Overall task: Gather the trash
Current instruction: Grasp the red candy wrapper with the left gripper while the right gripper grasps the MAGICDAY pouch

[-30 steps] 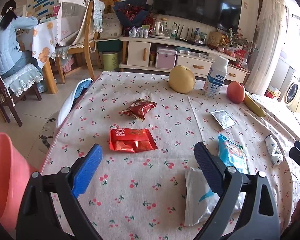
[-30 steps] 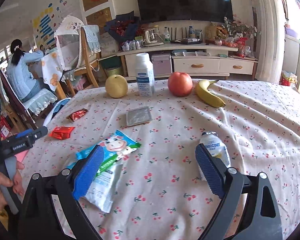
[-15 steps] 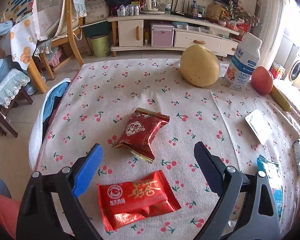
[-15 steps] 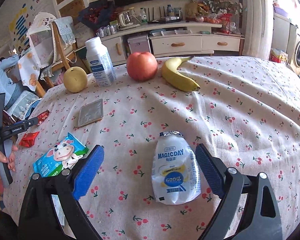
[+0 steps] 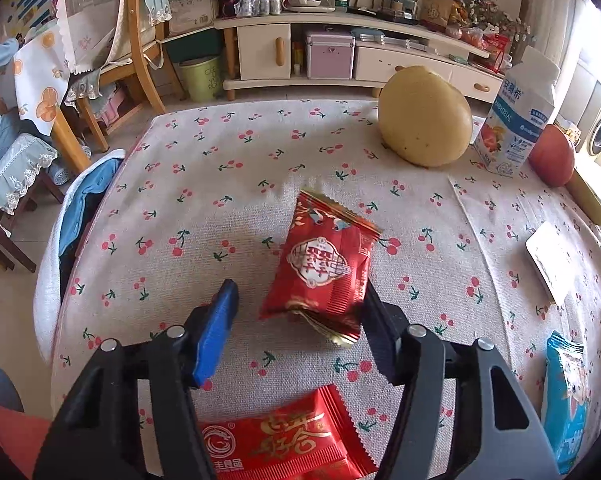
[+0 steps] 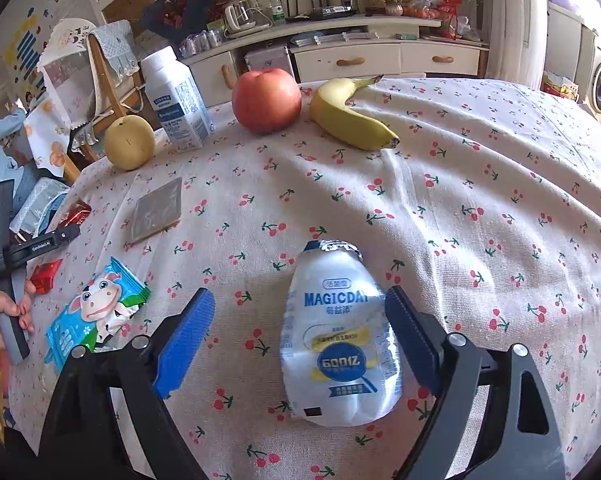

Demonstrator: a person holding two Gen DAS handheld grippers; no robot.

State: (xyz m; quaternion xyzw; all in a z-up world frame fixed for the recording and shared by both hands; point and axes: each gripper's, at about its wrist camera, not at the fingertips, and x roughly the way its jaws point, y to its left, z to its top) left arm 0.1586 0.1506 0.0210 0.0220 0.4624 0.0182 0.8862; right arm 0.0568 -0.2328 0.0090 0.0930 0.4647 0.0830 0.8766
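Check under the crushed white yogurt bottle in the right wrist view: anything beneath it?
The crushed yogurt bottle lies flat on the cherry-print tablecloth, between the right gripper's open fingers. Only cloth shows around its edges; whatever lies directly beneath is covered.

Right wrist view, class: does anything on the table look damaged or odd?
Yes. The white yogurt bottle between the right gripper fingers lies on its side, squashed flat and creased, foil lid crumpled. The cow-print wrapper to its left looks torn open.
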